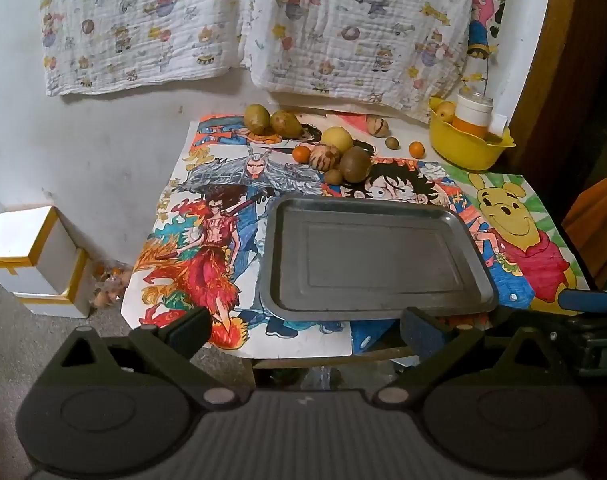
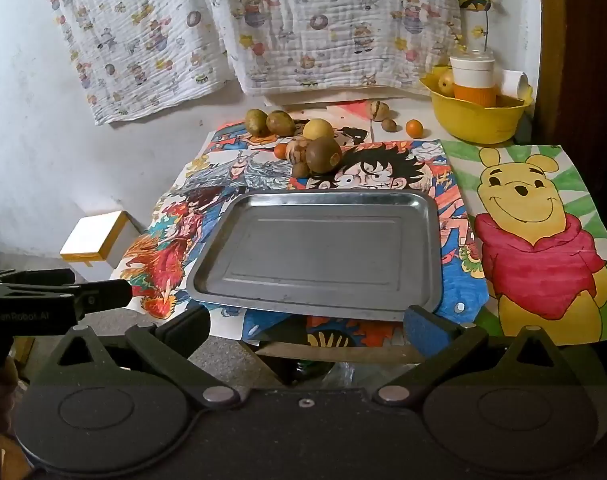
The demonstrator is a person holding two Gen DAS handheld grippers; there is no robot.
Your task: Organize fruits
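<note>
An empty grey metal tray (image 1: 375,256) (image 2: 323,248) lies on the table's near half. Behind it lie loose fruits: two brown-green mangoes (image 1: 271,120) (image 2: 269,122), a yellow round fruit (image 1: 336,139) (image 2: 318,129), a brown round fruit (image 1: 355,164) (image 2: 323,155), small oranges (image 1: 416,149) (image 2: 414,128) and several smaller ones. My left gripper (image 1: 305,330) is open and empty, at the tray's near edge. My right gripper (image 2: 307,328) is open and empty, at the tray's near edge too; it shows at the right edge of the left wrist view (image 1: 587,300).
A yellow bowl (image 1: 463,148) (image 2: 479,118) holding a white and orange cup and a fruit stands at the back right. Cartoon drawings (image 2: 539,232) cover the table. A printed cloth (image 1: 263,20) hangs on the wall behind. White boxes (image 1: 31,256) sit on the floor at left.
</note>
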